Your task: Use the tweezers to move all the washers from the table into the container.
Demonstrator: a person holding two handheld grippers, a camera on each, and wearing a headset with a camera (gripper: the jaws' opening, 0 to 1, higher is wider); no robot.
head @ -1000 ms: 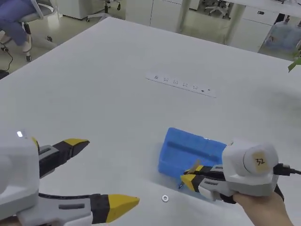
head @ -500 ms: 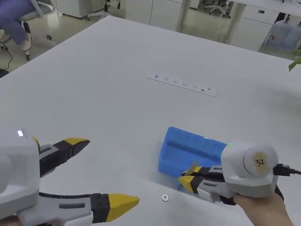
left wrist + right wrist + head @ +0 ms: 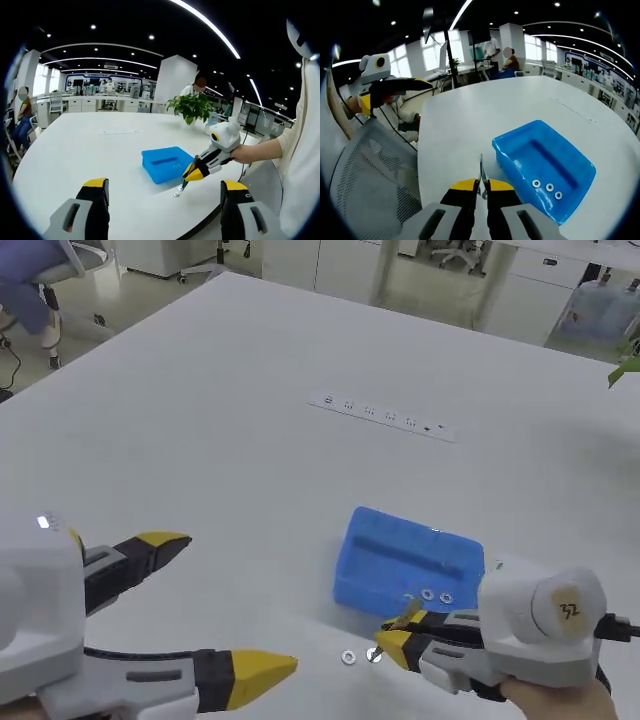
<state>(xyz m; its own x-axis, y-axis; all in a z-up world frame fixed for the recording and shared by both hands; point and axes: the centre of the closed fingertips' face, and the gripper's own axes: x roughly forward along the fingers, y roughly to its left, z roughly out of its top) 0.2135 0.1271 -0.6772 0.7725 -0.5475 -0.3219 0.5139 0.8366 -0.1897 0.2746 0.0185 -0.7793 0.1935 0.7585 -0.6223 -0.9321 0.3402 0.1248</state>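
Right gripper (image 3: 481, 186) jaws clamp the tweezers (image 3: 481, 169); left gripper (image 3: 240, 602) jaws stand wide apart. White table (image 3: 250, 440) carries a blue container (image 3: 350, 585) and a socket strip (image 3: 380, 418), inside an open-plan office.

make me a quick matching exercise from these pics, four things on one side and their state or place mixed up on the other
1 left tongs
2 right tongs
3 container
4 loose washer

a blue, with washers inside
b open wide
c lying on the table
d shut on the tweezers

Pairs: 1-b, 2-d, 3-a, 4-c
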